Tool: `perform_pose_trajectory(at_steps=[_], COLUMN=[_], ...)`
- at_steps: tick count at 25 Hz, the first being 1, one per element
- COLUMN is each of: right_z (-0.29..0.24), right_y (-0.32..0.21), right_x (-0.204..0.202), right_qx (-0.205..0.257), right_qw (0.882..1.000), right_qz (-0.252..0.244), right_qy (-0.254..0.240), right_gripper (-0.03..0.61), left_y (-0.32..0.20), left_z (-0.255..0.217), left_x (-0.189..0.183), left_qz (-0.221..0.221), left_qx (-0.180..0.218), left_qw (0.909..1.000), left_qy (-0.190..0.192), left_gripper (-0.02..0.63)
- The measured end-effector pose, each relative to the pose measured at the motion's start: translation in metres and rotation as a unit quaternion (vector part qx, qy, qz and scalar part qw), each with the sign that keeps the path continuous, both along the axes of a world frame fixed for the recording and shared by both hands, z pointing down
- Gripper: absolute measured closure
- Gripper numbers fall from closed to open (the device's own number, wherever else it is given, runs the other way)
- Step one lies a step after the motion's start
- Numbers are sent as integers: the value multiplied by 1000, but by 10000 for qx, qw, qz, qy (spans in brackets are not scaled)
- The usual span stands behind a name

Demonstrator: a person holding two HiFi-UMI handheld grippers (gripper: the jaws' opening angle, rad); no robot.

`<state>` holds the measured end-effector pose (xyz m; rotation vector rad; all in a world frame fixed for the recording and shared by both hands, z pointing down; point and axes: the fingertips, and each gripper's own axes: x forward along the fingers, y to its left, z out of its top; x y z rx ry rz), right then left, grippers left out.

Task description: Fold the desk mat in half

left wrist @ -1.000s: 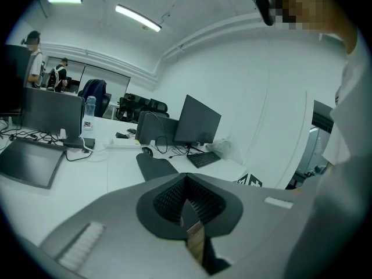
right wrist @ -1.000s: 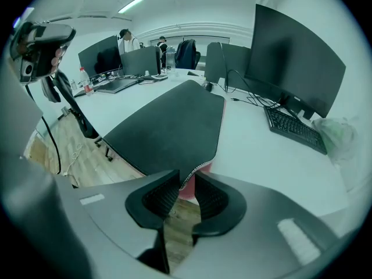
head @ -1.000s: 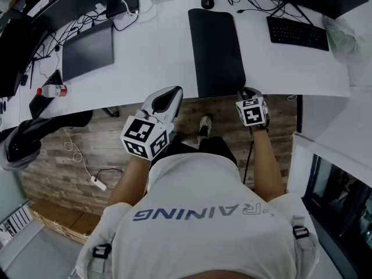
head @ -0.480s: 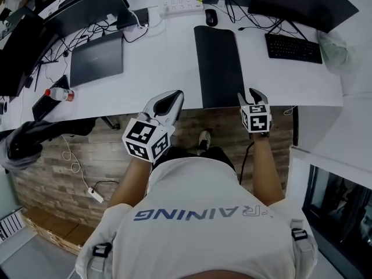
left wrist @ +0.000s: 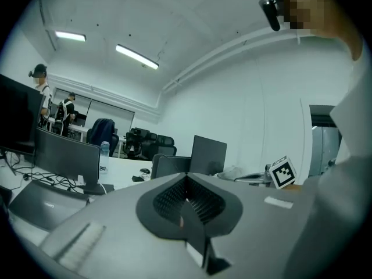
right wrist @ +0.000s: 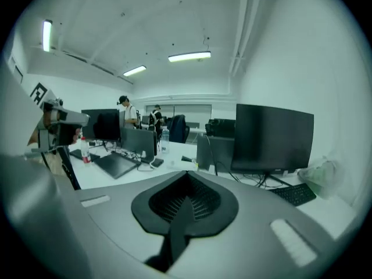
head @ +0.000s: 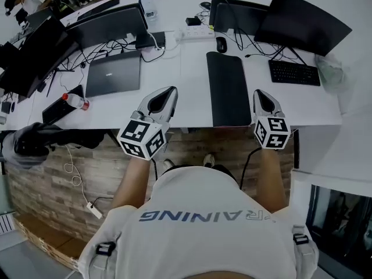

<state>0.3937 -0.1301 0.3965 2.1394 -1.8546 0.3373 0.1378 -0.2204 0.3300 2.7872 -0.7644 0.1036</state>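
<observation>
The black desk mat (head: 228, 89) lies flat on the white desk (head: 186, 80) as a narrow strip running from the front edge toward the mouse. My left gripper (head: 169, 92) hovers over the desk's front edge, left of the mat and apart from it; its jaws (left wrist: 186, 178) meet with nothing between them. My right gripper (head: 259, 93) hangs just right of the mat's near corner, not touching it. Its jaws (right wrist: 187, 174) have just been closing and stand shut on nothing. Both gripper views look level across the office, so the mat is hidden there.
A keyboard (head: 294, 72) and dark monitors (head: 302, 22) stand right of the mat, a mouse (head: 221, 44) and power strip (head: 196, 34) behind it. A laptop (head: 113, 73), cables and a bottle (head: 74, 102) sit left. A chair (head: 35, 141) stands at the far left.
Both grippers have risen. The right one has lifted away from the mat's near right corner, where it sat a second ago. The mat lies as before.
</observation>
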Motion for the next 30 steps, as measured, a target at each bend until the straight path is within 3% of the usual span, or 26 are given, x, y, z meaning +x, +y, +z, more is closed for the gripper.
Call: perform_pose_trajectory(at_steps=[10,18,30], right_z=[-124,-130,-117], right_y=[-20,-27,-20], right_x=[-72,-90,-96], right_qx=[1549,1560,1336], right_qw=[9852,9840,9869], right_qz=[-727,-851,-886], right_qy=[103,157,202], right_gripper=[566,566,566], left_y=[-13,-15,-4], left_z=[-45,-52,-51], left_x=[-47,-68,-68], left_qz=[-367,-527,-484], left_qx=[464,509,473], left_qw=[9979,9967,9970], left_qy=[271,345,376], left_gripper=[615,615,615])
